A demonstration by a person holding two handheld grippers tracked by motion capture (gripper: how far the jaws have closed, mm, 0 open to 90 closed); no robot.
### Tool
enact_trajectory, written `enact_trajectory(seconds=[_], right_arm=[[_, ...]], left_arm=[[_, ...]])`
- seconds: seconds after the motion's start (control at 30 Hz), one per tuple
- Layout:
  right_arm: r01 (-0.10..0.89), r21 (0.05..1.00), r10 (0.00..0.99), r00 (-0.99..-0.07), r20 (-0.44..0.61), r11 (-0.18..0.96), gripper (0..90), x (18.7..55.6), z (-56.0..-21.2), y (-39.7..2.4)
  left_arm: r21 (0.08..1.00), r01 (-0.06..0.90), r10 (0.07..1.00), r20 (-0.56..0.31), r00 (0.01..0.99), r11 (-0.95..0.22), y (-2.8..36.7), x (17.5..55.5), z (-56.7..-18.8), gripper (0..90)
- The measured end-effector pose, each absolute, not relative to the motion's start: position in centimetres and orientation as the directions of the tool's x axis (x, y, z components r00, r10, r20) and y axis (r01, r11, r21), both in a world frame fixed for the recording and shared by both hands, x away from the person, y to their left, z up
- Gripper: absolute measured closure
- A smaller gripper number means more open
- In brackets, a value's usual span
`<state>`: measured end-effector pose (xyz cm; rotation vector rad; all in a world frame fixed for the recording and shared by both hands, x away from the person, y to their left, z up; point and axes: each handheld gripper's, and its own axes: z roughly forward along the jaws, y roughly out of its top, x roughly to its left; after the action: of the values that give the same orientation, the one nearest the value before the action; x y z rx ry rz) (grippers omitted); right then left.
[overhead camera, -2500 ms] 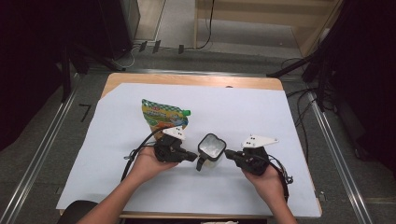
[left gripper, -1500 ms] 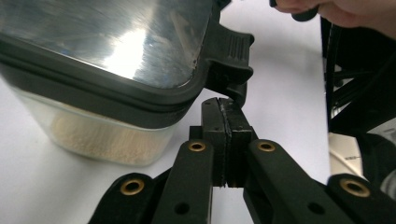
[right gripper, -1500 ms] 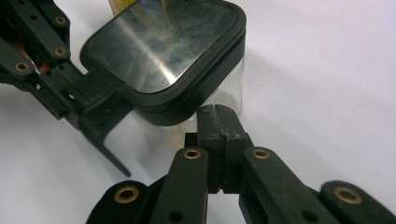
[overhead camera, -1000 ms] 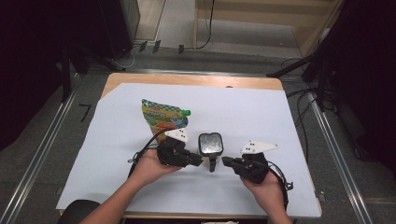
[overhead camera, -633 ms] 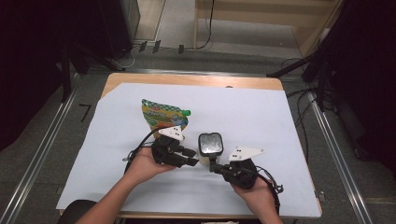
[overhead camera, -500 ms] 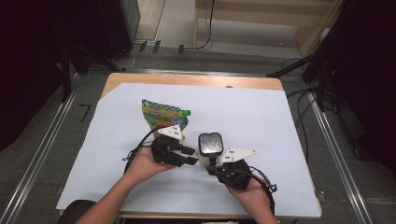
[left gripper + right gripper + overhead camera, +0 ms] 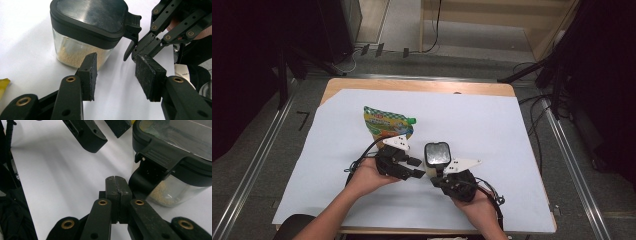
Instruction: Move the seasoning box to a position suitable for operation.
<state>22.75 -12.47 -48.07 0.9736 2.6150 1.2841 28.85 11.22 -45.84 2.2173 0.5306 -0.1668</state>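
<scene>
The right gripper (image 7: pixel 117 182), pinched shut on nothing, has its tip right at the black latch (image 7: pixel 143 178) of the small clear seed jar (image 7: pixel 175 187) (the left gripper (image 7: pixel 115 72) waits half open beside it).

White-covered wooden table (image 7: pixel 422 86) on grey floor (image 7: pixel 259 150), dark surroundings.

The jar (image 7: pixel 437 154) is sitting on the table (image 7: pixel 512 120), right between the left gripper (image 7: pixel 416 168) and right gripper (image 7: pixel 435 177). The pouch (image 7: pixel 387 123) is lying just behind the left gripper.
</scene>
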Motion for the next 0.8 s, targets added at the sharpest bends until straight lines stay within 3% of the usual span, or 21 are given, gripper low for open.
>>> enact_trajectory(seconds=[0.47, 0.8], right_arm=[[0.497, 0.737, 0.582, -0.795, 0.175, 0.458, 90.0, 22.5, -48.2, -12.1], [0.533, 0.734, 0.636, -0.751, 0.18, 0.422, 90.0, 23.2, -48.0, -14.2]], left_arm=[[0.703, 0.431, 0.322, -0.293, 0.9, -0.565, 11.2, 28.9, -45.9, 50.2], [0.706, 0.427, 0.324, -0.286, 0.902, -0.565, 11.3, 28.9, -45.9, 49.6]])
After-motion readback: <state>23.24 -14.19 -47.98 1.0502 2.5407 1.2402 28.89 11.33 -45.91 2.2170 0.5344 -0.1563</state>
